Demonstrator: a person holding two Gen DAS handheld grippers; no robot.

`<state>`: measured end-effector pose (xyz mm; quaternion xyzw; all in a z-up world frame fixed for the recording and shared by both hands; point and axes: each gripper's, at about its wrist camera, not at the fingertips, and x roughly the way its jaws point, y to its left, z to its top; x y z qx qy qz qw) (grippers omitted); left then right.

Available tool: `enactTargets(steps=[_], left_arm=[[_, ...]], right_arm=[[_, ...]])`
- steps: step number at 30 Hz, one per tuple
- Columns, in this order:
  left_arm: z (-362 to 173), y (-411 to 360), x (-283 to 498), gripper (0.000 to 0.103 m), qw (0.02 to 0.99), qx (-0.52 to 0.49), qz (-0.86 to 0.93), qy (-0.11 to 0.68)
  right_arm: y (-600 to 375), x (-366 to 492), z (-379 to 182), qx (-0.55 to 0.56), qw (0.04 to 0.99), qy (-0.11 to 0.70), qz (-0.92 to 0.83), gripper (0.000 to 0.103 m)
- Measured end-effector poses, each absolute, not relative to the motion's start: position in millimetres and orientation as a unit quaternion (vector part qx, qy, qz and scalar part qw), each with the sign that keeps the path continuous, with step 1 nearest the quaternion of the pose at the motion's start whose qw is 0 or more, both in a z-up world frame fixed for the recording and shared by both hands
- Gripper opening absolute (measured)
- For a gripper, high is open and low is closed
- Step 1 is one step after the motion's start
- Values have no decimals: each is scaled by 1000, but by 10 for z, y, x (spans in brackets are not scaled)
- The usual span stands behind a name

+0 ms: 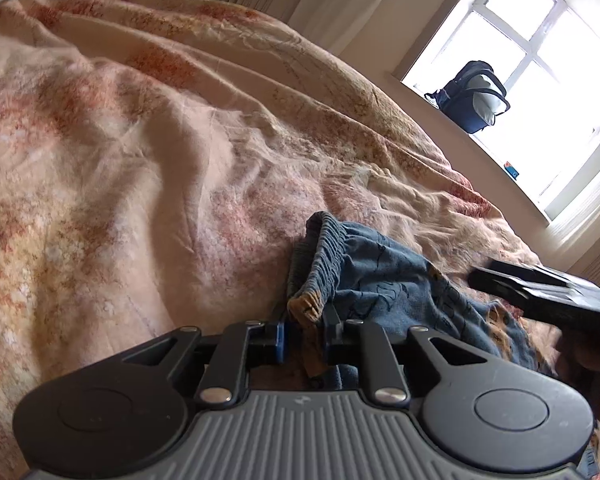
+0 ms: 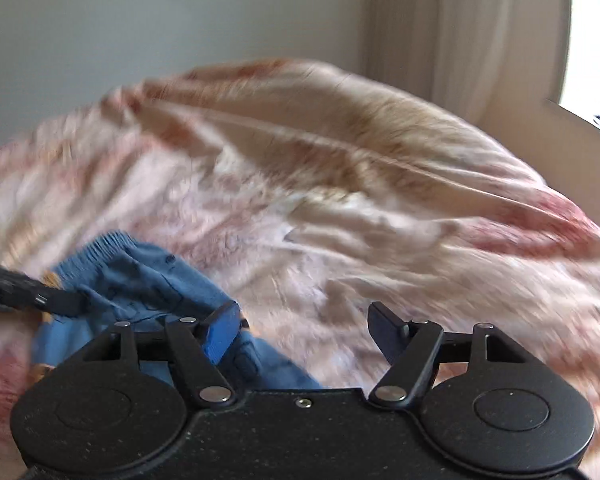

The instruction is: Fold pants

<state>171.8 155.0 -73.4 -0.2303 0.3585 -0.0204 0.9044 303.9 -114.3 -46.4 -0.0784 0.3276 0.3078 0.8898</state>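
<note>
On the bed (image 1: 140, 140), our left gripper (image 1: 303, 334) pinched the bunched pants (image 1: 380, 276) by the waistband; our right gripper (image 2: 302, 332) gaped empty beside them; folding looked barely begun.

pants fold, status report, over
Left gripper shut on pants near the waistband. Right gripper wide open, nothing between its jaws. Pants bunched on bedspread. Nothing in the way.
</note>
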Motion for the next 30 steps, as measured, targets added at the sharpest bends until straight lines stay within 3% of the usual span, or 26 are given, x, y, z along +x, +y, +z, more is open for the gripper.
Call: enactTargets(steps=[7,10,11,12,15,17,21,24,30], left_arm=[[-703,1499,1725,20,907,-211,-13,365],[-584,1467,1674,40,914,-186,8,361],[-511,1444,1630,60,920,-177,28,349],[-420,1396,1580,70,928,-161,52,331],[-188,1116,1454,87,956,-78,87,269],[-124,768,1473,94,964,-17,84,251],[-159,-137,1688,95,967,74,-11,245],[-341,-771,1941,94,950,105,-58,287],[-837,-1294,2035,97,922,160,-68,345]], right_arm=[[-1847,2487,-761,-183,909,344,145,77],[-2322,2304,-658,-118,928,341,90,77],[-2387,2192,-588,-108,933,331,87,77],[-2413,2051,-527,-100,937,321,96,81],[-2354,1603,-484,-98,940,297,136,96],[-2258,1365,-544,-122,939,286,144,97],[-2216,1043,-719,-166,940,276,111,98],[-2469,865,-780,-151,945,281,66,101],[-3284,456,-952,-139,948,277,-68,102]])
